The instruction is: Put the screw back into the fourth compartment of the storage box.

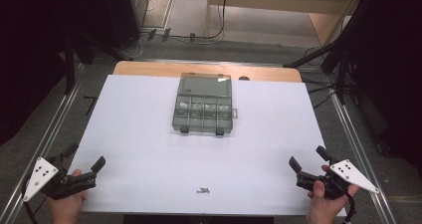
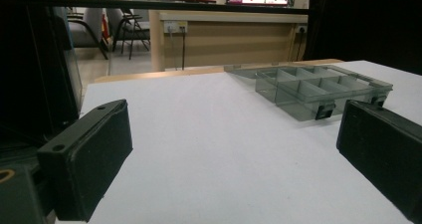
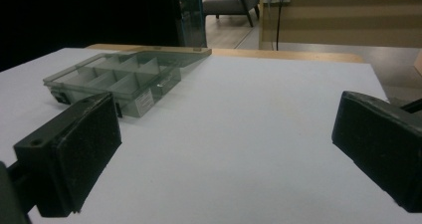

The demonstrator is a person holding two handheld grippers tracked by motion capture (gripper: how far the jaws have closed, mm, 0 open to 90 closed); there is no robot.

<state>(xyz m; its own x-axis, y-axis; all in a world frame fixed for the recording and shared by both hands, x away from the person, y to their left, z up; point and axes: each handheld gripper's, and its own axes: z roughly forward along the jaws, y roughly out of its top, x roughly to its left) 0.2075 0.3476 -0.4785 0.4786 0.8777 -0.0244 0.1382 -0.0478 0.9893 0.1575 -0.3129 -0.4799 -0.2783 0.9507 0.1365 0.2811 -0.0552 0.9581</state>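
Clear plastic compartment box (image 1: 204,104), lid open and lying back, sits toward the far edge of the table (image 1: 149,154), midway between the sides. A few small screws (image 1: 203,190) lie near the near edge. Left gripper (image 1: 83,159) at the near left corner and right gripper (image 1: 308,157) at the near right corner: jaws wide apart, nothing between them. Box judged light, stiff, slick; grip a side wall or the latched front rim.

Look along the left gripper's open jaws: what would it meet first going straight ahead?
Probably nothing: the left gripper faces bare white table. The clear compartment box lies right of its line, though depth is unclear.
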